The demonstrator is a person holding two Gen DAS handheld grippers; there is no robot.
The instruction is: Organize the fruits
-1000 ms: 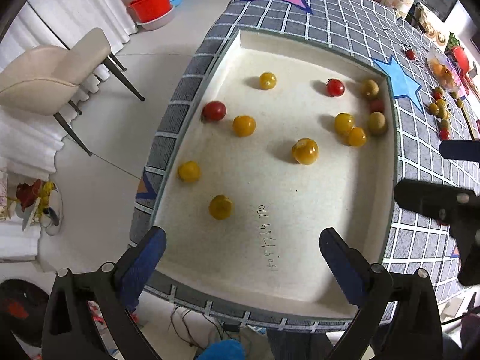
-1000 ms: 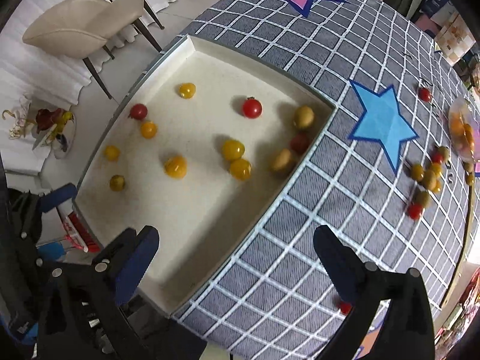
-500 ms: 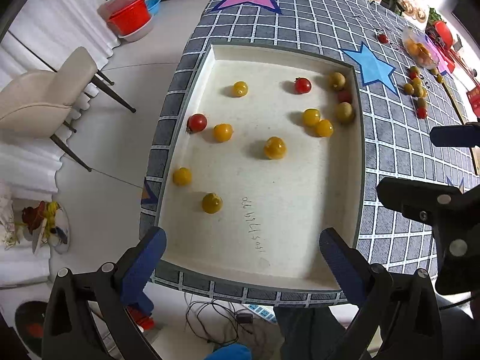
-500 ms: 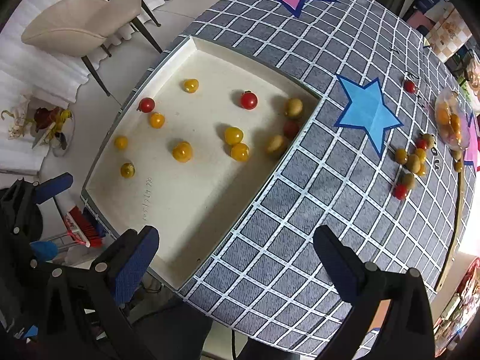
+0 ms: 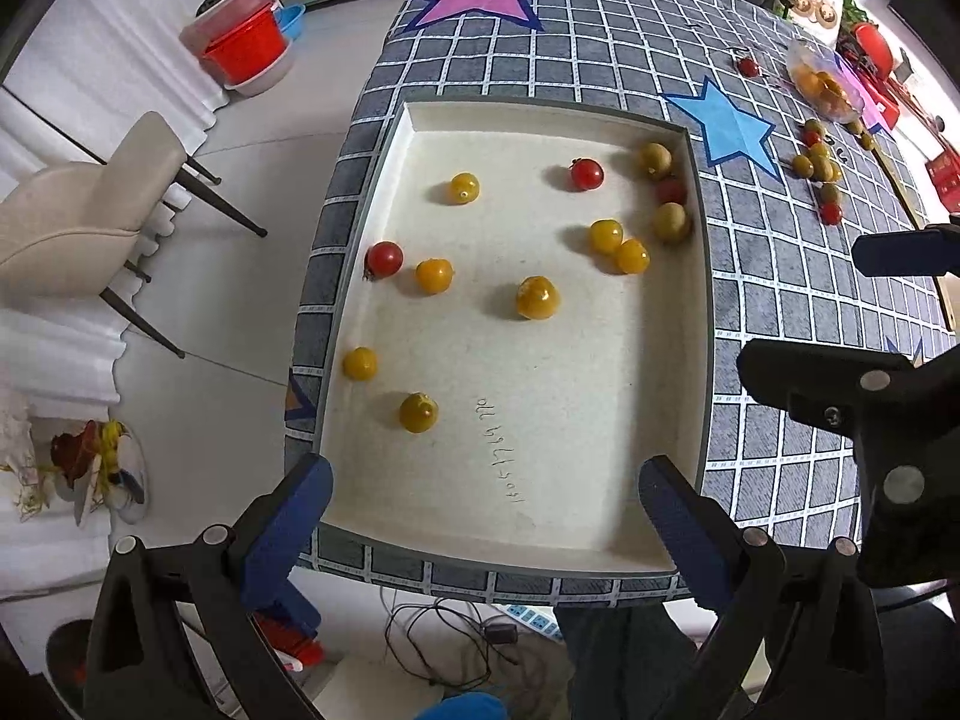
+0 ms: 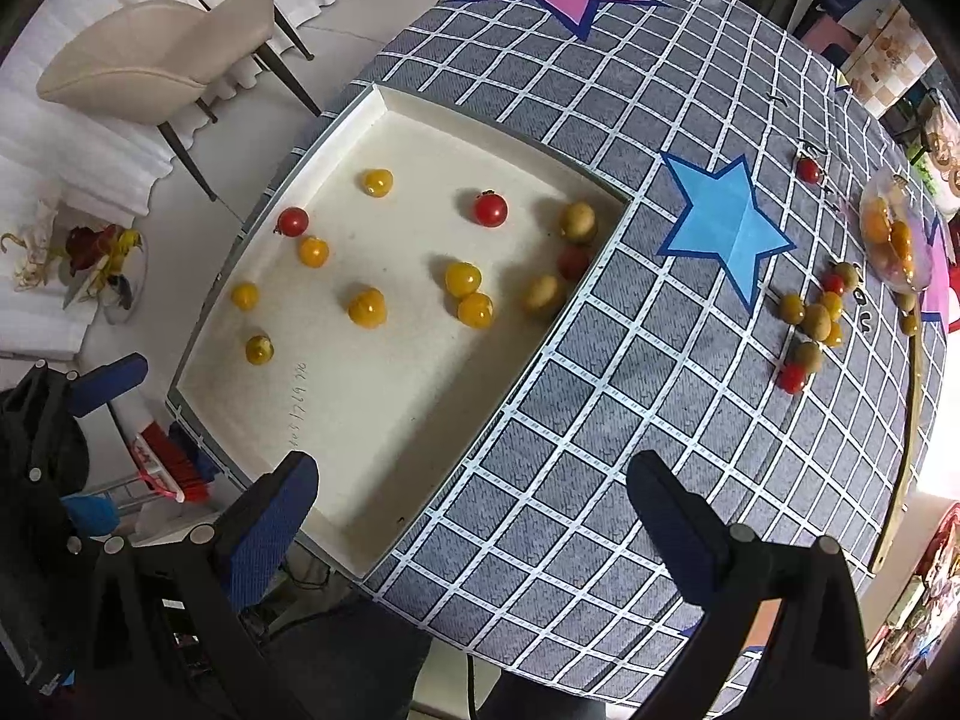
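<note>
Checked bench (image 6: 600, 420) fills frame; white tray (image 5: 699, 300) centre holds scattered fruits (image 5: 537, 297); more, perhaps olives, upper right. Left hand-held gripper (image 5: 480, 510) and right hand-held gripper (image 6: 474, 510) both agape, empty. Risk: round fruit rolling off pads.

Ahead of our left gripper (image 5: 483, 507) lies the tray (image 5: 699, 300) on the table (image 6: 600, 450); in it, small fruits lie scattered (image 5: 537, 298), several gathered at its far right wall (image 5: 669, 221); right of our right gripper (image 6: 474, 507), well beyond the tray, more fruits cluster (image 6: 810, 318) on the table, a bowl (image 6: 894, 240) just behind them; a chair (image 5: 84, 210) stands far left, off the table
</note>
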